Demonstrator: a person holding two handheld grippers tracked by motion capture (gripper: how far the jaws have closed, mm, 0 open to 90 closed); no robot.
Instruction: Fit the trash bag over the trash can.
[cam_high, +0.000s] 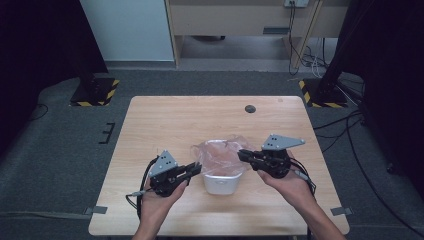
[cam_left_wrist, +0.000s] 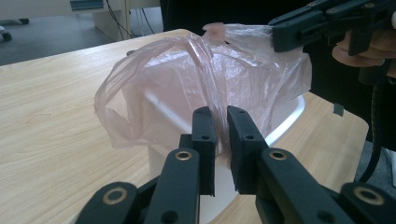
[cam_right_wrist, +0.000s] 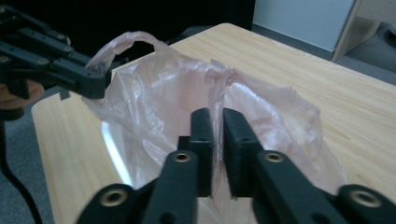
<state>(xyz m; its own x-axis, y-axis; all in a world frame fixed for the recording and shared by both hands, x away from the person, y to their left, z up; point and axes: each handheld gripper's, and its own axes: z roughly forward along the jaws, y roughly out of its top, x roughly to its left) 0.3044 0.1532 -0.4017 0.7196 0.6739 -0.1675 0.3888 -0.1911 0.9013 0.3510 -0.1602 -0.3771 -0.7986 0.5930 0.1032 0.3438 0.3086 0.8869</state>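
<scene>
A thin pink plastic bag (cam_high: 220, 155) is draped in and over a small white bin (cam_high: 220, 183) near the table's front middle. My left gripper (cam_high: 196, 169) is at the bin's left rim, shut on the bag's left edge. In the left gripper view its jaws pinch a gathered strip of the bag (cam_left_wrist: 154, 93). My right gripper (cam_high: 243, 155) is at the bin's right side, shut on the bag's right edge. In the right gripper view the film (cam_right_wrist: 261, 107) runs down between its jaws, and the left gripper (cam_right_wrist: 95, 79) holds the far edge.
The wooden table (cam_high: 165, 125) has bare room behind and beside the bin. A dark round cap (cam_high: 250, 108) sits in the table near the back edge. Stand bases with yellow-black tape (cam_high: 95, 92) are on the floor behind the table's corners.
</scene>
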